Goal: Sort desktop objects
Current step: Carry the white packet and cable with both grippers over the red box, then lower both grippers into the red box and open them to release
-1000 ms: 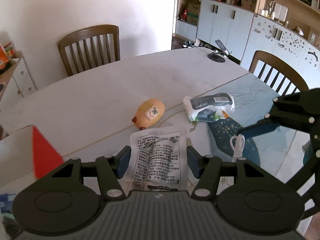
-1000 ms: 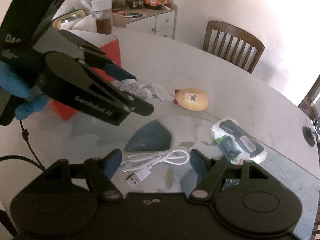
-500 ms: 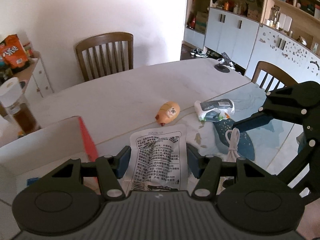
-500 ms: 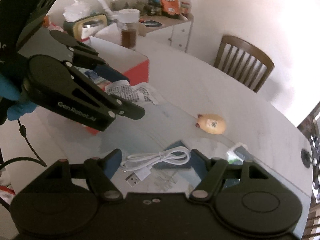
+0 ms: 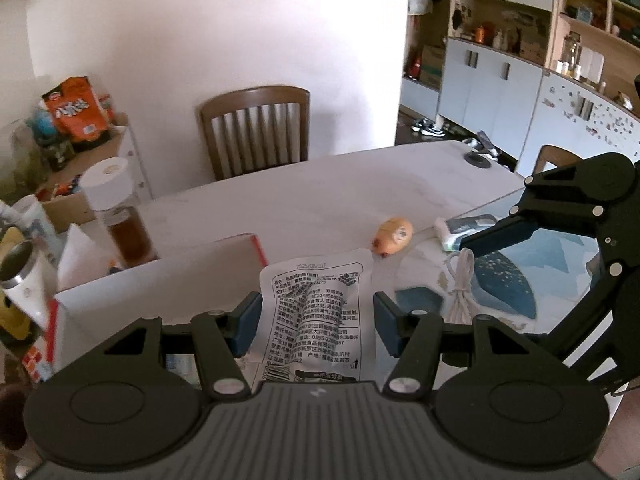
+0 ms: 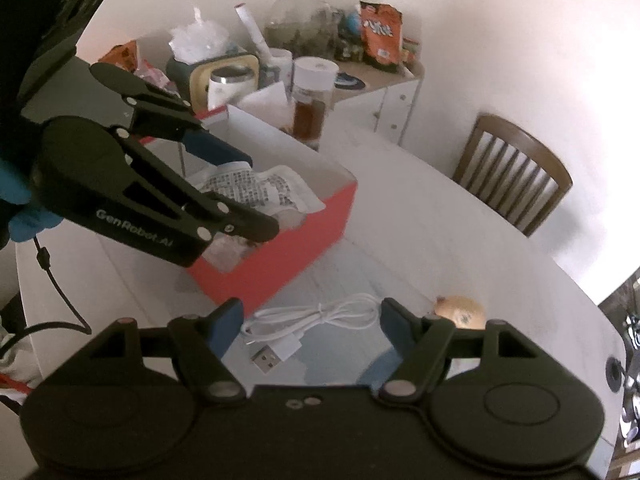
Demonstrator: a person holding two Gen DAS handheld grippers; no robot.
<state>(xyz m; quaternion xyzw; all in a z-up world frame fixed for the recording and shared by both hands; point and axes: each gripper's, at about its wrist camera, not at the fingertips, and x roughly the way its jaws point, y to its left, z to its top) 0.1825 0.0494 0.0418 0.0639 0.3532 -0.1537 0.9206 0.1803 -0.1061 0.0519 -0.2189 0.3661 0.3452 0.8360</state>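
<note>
My left gripper (image 5: 316,316) is shut on a white snack packet (image 5: 320,300) with black print, held up above the table. In the right wrist view that left gripper (image 6: 254,196) hangs over the open red box (image 6: 304,236), and the packet (image 6: 280,192) droops over the box's white inside. My right gripper (image 6: 311,312) is shut on a coiled white USB cable (image 6: 352,308), carried above the table beside the box. The same cable (image 5: 460,284) dangles below the right gripper's fingers (image 5: 484,238) in the left wrist view.
An orange pig-like toy (image 5: 392,236) and a pack of wipes (image 5: 464,228) lie on the white table (image 5: 320,200). A white-capped bottle (image 5: 120,216) stands behind the box. Two wooden chairs (image 5: 256,128) and a cluttered side cabinet (image 5: 76,120) border the table.
Both grippers have risen and moved left toward the red box, each keeping its load. The packet now hangs over the box's opening; the toy and wipes lie farther away.
</note>
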